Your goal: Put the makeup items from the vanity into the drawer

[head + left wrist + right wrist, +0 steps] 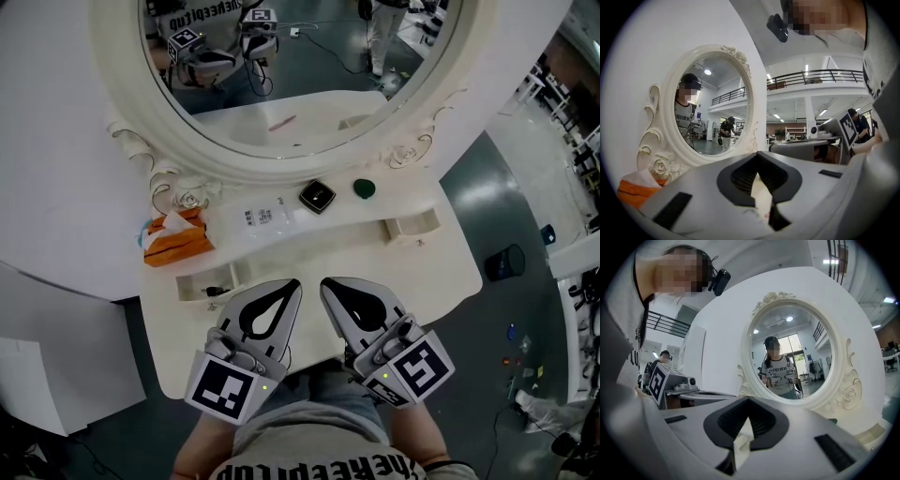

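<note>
Left gripper (293,283), right gripper (327,282): grey plastic shells, black-lined jaws clenched tip to tip, nothing between them.
Drawer (192,281): shallow cream tray at 9 o'clock of the left gripper; contents too small to tell.
Vanity (441,272), 12 o'clock: square black compact (317,196), round green item (364,187), pale flat packet (262,217) with unreadable print.
Orange tissue pack (173,242), 10 o'clock.
Carved oval mirror (187,192): top cut off.

Smooth painted vanity (375,251) — shiny glass mirror (309,84)
</note>
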Demonstrator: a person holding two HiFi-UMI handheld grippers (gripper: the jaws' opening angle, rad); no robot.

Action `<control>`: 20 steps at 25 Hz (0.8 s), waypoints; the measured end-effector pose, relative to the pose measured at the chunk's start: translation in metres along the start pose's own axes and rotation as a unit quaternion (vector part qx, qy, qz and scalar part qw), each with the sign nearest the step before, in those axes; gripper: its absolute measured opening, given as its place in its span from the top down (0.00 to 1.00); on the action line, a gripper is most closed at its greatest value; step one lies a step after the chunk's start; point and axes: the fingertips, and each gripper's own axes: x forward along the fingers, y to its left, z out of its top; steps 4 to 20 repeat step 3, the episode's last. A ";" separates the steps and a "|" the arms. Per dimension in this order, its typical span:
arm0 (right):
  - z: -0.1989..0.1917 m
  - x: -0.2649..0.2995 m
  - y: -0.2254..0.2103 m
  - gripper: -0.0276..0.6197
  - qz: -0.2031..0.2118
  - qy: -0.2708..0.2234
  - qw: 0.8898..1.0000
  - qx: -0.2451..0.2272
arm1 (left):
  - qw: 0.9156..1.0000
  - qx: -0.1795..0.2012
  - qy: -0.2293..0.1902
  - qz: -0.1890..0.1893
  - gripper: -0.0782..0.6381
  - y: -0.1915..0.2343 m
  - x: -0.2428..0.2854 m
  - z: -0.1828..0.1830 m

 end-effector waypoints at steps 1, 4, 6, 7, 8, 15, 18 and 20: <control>0.000 -0.001 0.000 0.94 0.000 0.000 1.000 -0.001 | 1.000 0.001 -0.001 0.000 0.87 -0.001 0.000 0.000; -0.001 -0.002 0.000 0.94 0.001 -0.001 1.000 -0.002 | 1.000 0.001 -0.001 0.001 0.87 -0.002 0.000 -0.001; -0.001 -0.002 0.000 0.94 0.001 -0.001 1.000 -0.002 | 1.000 0.001 -0.001 0.001 0.87 -0.002 0.000 -0.001; -0.001 -0.002 0.000 0.94 0.001 -0.001 1.000 -0.002 | 1.000 0.001 -0.001 0.001 0.87 -0.002 0.000 -0.001; -0.001 -0.002 0.000 0.94 0.001 -0.001 1.000 -0.002 | 1.000 0.001 -0.001 0.001 0.87 -0.002 0.000 -0.001; -0.001 -0.002 0.000 0.94 0.001 -0.001 1.000 -0.002 | 1.000 0.001 -0.001 0.001 0.87 -0.002 0.000 -0.001; -0.001 -0.002 0.000 0.94 0.001 -0.001 1.000 -0.002 | 1.000 0.001 -0.001 0.001 0.87 -0.002 0.000 -0.001; -0.001 -0.002 0.000 0.94 0.001 -0.001 1.000 -0.002 | 1.000 0.001 -0.001 0.001 0.87 -0.002 0.000 -0.001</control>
